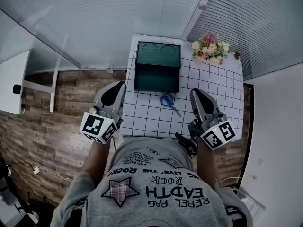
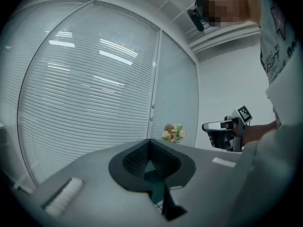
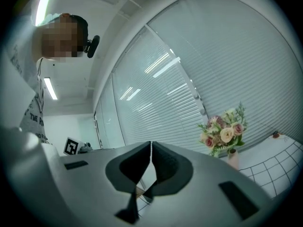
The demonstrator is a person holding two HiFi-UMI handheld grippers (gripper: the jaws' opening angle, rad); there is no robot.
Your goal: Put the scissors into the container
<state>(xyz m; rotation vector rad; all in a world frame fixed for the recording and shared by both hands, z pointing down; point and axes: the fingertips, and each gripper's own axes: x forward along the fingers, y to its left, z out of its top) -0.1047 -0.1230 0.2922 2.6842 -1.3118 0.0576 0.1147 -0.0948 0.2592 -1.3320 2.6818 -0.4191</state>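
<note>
Both your left gripper (image 1: pixel 115 86) and right gripper (image 1: pixel 196 94) are hovering closed and empty, flanking the scissors (image 1: pixel 167 100) ahead, probably lining up a pickup.

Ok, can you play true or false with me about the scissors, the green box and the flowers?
1. The scissors lie on the table, just in front of the green container. True.
2. The right gripper is holding the scissors. False: its jaws are together with nothing between them.
3. The flowers stand at a far corner of the table. True.
4. The scissors have red handles. False: the handles are blue.
5. The left gripper has its jaws wide apart. False: they are closed together and empty.
</note>
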